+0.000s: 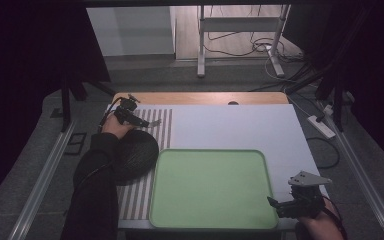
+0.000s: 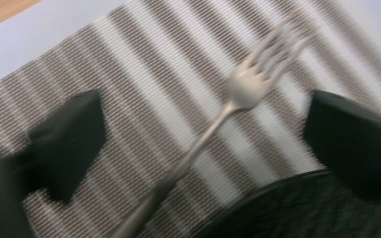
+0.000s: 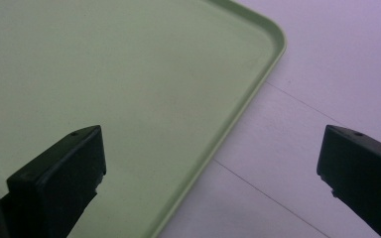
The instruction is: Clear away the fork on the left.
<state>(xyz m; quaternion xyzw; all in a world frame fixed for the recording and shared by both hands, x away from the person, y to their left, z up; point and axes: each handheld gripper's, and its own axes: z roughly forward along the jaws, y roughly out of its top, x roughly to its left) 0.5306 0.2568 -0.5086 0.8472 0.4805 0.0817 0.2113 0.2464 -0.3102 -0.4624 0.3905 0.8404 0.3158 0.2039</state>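
Note:
A metal fork (image 2: 238, 94) lies on a striped placemat (image 2: 144, 64), its tines pointing away from a round black dish (image 2: 297, 208). My left gripper (image 2: 208, 124) hovers over the fork with its jaws wide open. The handle runs between them and neither pad touches it. From above, the left gripper (image 1: 147, 121) is at the far left of the table, beyond the black dish (image 1: 135, 155) on the placemat (image 1: 162, 125). My right gripper (image 1: 279, 206) stands open and empty at the near right corner of a green tray (image 1: 210, 150). Its jaws straddle the tray's rim (image 3: 248, 99).
The bare green tray takes up the near middle of the white table top (image 1: 230, 125), which has a wooden far edge (image 1: 200, 97). A power strip (image 1: 322, 127) and cables lie on the floor at the right. Metal desk legs (image 1: 200, 45) stand behind the table.

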